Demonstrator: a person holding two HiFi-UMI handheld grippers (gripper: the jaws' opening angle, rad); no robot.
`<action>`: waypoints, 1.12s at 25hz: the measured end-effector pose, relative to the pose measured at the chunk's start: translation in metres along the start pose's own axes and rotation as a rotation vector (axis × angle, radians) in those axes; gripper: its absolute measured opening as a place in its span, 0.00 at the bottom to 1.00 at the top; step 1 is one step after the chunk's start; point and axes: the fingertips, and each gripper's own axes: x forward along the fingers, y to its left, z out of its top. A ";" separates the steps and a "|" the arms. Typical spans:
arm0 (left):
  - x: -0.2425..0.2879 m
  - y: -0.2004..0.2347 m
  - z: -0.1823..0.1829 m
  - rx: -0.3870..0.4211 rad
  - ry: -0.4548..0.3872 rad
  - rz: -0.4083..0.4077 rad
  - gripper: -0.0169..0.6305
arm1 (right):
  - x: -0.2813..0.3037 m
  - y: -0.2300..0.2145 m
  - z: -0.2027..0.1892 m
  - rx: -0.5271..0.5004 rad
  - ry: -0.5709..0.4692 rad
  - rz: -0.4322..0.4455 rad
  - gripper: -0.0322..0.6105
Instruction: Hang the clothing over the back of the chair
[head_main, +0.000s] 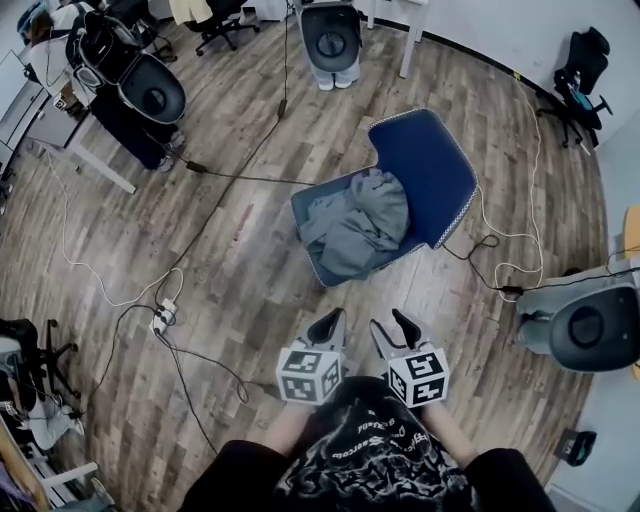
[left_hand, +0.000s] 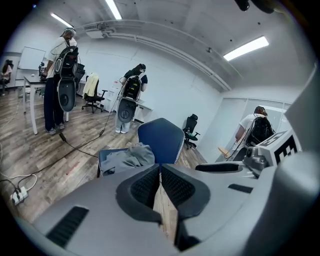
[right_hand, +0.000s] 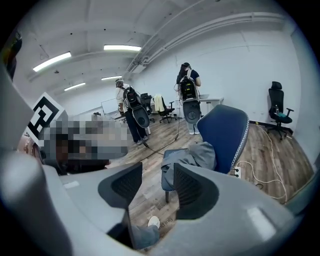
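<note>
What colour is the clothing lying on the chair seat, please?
The clothing is grey, clearest in the head view.

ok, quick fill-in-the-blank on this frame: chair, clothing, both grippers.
1. The grey clothing lies in a heap on the chair's ____.
2. The chair is ____ in colour.
3. The left gripper has its jaws ____.
4. The right gripper has its jaws ____, with nothing between them.

Missing words: seat; blue; shut; open.
</note>
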 end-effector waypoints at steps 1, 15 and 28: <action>0.003 0.008 0.007 0.004 0.001 -0.004 0.04 | 0.008 0.000 0.005 0.003 0.001 -0.011 0.36; 0.028 0.086 0.056 0.021 0.034 -0.009 0.05 | 0.076 -0.002 0.038 0.018 0.063 -0.077 0.48; 0.073 0.126 0.067 -0.023 0.108 0.068 0.16 | 0.133 -0.027 0.047 -0.011 0.162 0.021 0.49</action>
